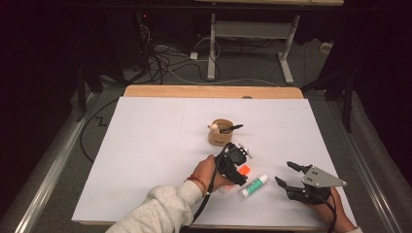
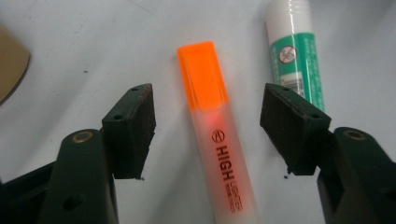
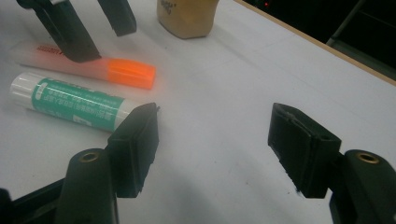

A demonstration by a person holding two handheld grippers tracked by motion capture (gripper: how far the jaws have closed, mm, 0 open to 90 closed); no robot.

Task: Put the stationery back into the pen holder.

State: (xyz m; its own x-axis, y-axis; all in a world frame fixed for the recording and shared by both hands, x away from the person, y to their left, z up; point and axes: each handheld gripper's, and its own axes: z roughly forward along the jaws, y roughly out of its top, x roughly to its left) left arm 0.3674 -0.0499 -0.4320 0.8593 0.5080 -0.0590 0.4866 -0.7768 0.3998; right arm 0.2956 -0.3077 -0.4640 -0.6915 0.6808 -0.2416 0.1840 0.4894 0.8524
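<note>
Nearest to where I stand, a grey-white sleeve [image 1: 160, 208] comes in from the bottom edge, the wrist wearing a reddish band, and the left hand [image 1: 208, 172] tips the left claw [image 2: 208, 126] steeply down over a highlighter [image 2: 215, 135]. Its jaws straddle the frosted barrel just below the orange cap, released, with a gap on each side and neither pad pressing. The highlighter lies flat on the white surface [image 1: 155, 141], and "HIGH LIGHTER" can be read in red along its barrel beside a small round logo.

Just beside it, nearly parallel, lies a glue stick [image 1: 254, 186] with a white cap and a green label that bears a round prohibition mark; the small print is too fine to read. Off to the right, the right claw [image 3: 212, 140] rests low, its jaws spread wide over bare surface, grasping nothing.

Farther back stands a tan cup [image 1: 221, 132] holding a dark pen. A wooden edge shows beyond the white sheet. Past that the room is dark, with tangled cables on a grey floor and the white legs of another desk.
</note>
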